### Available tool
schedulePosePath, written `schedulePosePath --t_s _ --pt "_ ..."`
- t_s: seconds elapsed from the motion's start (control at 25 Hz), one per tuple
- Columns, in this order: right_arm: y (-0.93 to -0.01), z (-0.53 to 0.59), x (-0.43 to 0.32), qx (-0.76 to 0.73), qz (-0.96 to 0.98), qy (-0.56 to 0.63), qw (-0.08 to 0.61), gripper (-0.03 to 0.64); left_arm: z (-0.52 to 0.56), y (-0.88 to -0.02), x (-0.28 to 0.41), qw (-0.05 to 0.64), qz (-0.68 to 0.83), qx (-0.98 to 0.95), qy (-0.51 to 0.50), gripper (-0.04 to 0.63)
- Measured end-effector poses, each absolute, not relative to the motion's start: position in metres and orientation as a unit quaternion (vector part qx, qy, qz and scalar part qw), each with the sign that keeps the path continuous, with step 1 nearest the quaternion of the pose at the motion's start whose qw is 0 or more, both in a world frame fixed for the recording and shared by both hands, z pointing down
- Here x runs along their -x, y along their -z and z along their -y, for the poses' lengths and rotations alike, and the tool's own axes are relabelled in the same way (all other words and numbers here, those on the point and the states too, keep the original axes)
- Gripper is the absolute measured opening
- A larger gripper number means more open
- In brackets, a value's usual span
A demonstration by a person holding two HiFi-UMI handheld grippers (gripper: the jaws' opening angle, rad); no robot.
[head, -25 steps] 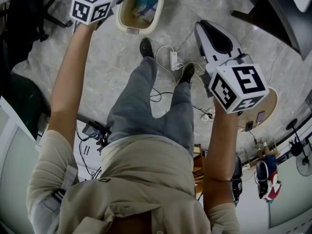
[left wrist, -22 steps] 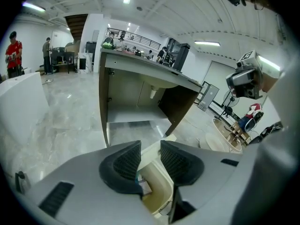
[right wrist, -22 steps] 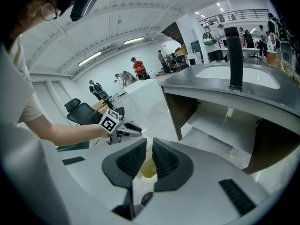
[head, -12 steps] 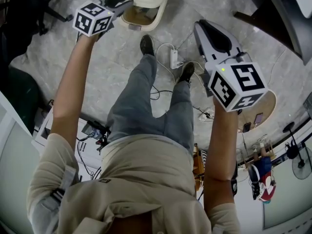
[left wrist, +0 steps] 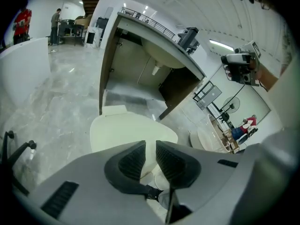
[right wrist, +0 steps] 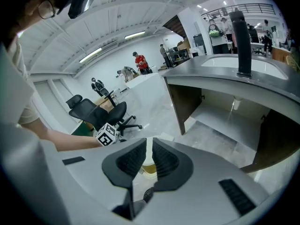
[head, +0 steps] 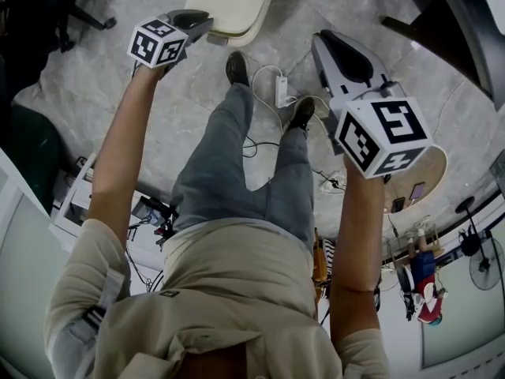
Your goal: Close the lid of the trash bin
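The cream trash bin [head: 233, 2] stands on the floor ahead of the person's feet, its lid [left wrist: 126, 130] lying flat and closed on top. My left gripper [head: 201, 20] hovers at the lid's near edge; whether it touches I cannot tell. In the left gripper view its jaws [left wrist: 151, 146] have just been closing to a narrow gap with nothing between them. My right gripper [head: 319, 42] hangs in the air to the right, away from the bin. Its jaws [right wrist: 149, 146] stand slightly apart and empty, and the bin [right wrist: 149, 167] shows through the gap.
A white power strip with cables [head: 282, 93] lies on the floor beside the person's shoes [head: 237, 68]. A dark counter with a sink [right wrist: 234, 74] rises behind the bin. Black office chairs [right wrist: 93, 111] stand off to the left.
The bin's lid has gone from open, with the contents showing, to flat down. My left gripper came down and toward the person with it. The right gripper has hardly moved.
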State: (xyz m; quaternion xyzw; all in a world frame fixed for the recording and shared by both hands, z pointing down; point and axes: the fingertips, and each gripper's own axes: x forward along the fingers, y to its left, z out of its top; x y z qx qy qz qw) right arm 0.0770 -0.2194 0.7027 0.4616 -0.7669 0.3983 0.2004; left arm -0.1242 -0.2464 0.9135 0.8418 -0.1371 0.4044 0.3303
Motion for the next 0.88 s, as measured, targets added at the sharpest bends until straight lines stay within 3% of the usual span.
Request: schedulePosePath --t_s 0.88 --pt "-0.75 0.211 -0.068 -0.447 0.757 -0.423 0.222 0.028 0.21 -1.001 0.149 0.38 0.134 -0.801 -0.443 0.074"
